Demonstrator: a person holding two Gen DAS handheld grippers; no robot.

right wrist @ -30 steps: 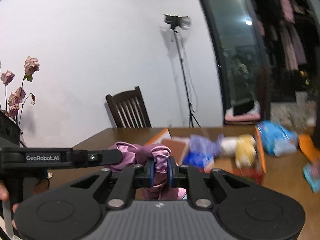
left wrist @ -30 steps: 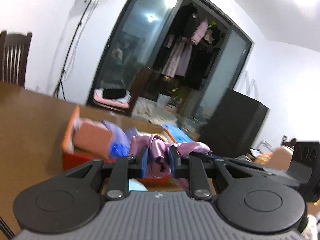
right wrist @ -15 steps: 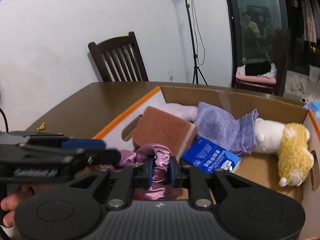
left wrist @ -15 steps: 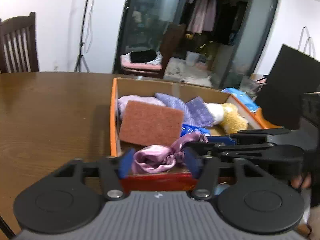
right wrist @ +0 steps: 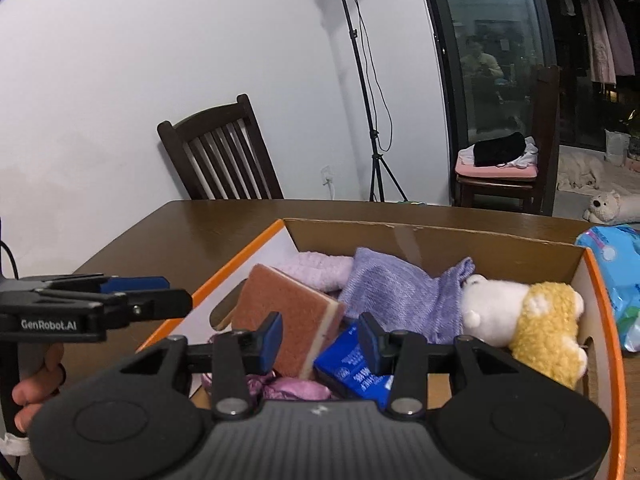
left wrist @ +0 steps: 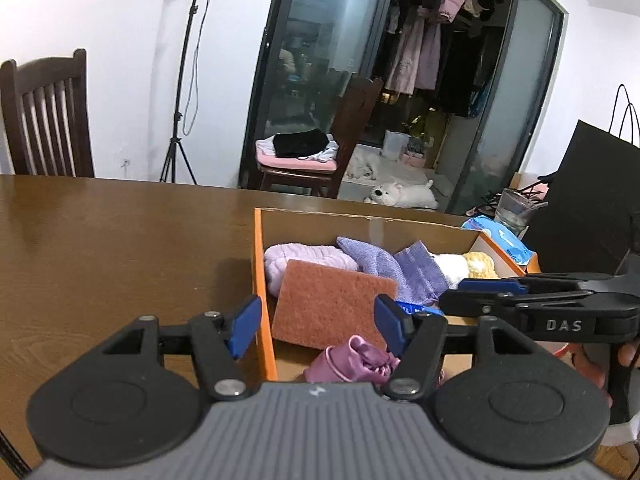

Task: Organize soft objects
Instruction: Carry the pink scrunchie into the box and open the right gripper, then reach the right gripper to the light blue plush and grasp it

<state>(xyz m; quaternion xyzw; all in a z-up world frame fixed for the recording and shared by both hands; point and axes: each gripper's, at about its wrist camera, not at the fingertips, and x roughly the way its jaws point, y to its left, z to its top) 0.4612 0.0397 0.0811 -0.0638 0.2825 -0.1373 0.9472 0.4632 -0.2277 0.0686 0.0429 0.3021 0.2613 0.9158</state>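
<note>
The left gripper (left wrist: 316, 326) was held over the near-left corner of an orange-edged cardboard box (left wrist: 258, 264) that stood on a brown wooden table (left wrist: 120, 240); its jaws stood wide apart with nothing pressed between them, one blue pad outside the box wall and the other above its inside. The right gripper (right wrist: 320, 338) was held over the same box (right wrist: 420, 236), and its jaws had just been opening to a moderate gap, with nothing gripped. A crumpled purple satin cloth (left wrist: 354, 362) was seen lying free on the box floor at the near end, below both grippers; in the right wrist view only a part of it (right wrist: 288, 390) showed under the gripper body. Behind it a brown scouring sponge (left wrist: 332, 304) was propped at a tilt against a pale lilac fuzzy item (left wrist: 304, 258). A lavender knit cloth (right wrist: 400, 288), a blue packet (right wrist: 352, 372) and a white-and-yellow plush toy (right wrist: 524, 320) were also packed in the box. A blue wet-wipe pack (right wrist: 612, 264) lay on the table beside the box.
</note>
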